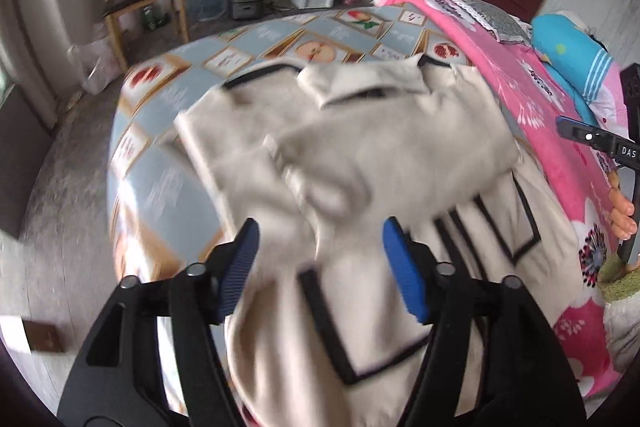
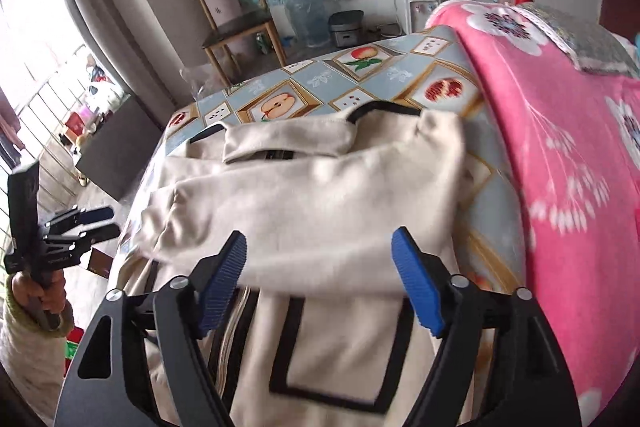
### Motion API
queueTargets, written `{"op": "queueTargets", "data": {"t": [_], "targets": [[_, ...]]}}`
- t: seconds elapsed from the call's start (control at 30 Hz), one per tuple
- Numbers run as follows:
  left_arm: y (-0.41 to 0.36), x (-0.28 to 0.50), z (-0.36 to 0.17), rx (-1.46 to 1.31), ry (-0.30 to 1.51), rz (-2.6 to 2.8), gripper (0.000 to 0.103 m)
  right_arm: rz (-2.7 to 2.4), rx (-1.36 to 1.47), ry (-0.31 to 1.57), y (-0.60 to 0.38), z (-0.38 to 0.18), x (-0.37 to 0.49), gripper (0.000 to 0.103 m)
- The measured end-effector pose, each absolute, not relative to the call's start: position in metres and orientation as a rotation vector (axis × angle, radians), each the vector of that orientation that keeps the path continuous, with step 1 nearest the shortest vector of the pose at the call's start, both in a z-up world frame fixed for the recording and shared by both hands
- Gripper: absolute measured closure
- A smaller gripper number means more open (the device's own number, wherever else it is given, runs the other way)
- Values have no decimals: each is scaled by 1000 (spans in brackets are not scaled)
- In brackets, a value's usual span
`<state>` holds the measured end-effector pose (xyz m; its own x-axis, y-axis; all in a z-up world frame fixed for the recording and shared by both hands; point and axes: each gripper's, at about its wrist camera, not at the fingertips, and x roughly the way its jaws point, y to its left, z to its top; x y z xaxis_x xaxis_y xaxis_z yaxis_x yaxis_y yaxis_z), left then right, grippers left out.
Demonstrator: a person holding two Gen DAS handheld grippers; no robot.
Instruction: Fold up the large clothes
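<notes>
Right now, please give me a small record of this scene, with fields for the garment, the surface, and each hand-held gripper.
garment: cream jacket with black trim, sleeves folded across the body
surface: bed with fruit-pattern sheet
beside it: pink blanket on the right side
left hand-held gripper: open, holds nothing, above the jacket
right hand-held gripper: open, holds nothing, above the jacket
image quality: cloth blurred in the left wrist view

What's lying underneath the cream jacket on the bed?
The cream jacket lies on a blue fruit-print sheet, which shows beyond its collar and on both sides. A pink floral blanket lies beside it on the right. Whatever is directly beneath the jacket is covered.
</notes>
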<state>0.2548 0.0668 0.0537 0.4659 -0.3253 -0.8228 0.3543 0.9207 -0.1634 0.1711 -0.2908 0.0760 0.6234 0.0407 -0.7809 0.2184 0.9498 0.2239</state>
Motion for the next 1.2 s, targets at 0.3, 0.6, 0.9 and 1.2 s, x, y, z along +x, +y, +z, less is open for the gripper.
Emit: {"op": "queueTargets", "data": {"t": [0.3, 0.6, 0.9, 1.2], "targets": [[121, 96, 3, -74, 1001, -198, 39, -285, 324, 926, -272, 31, 44, 27], [125, 27, -49, -222, 1006, -196, 65, -424, 322, 964, -281, -11, -30, 27], [122, 38, -54, -252, 1014, -215, 73, -413, 436, 936, -307, -20, -48, 27], [125, 32, -52, -336, 1001, -272, 76, -346, 529, 942, -312, -31, -67, 30]]}}
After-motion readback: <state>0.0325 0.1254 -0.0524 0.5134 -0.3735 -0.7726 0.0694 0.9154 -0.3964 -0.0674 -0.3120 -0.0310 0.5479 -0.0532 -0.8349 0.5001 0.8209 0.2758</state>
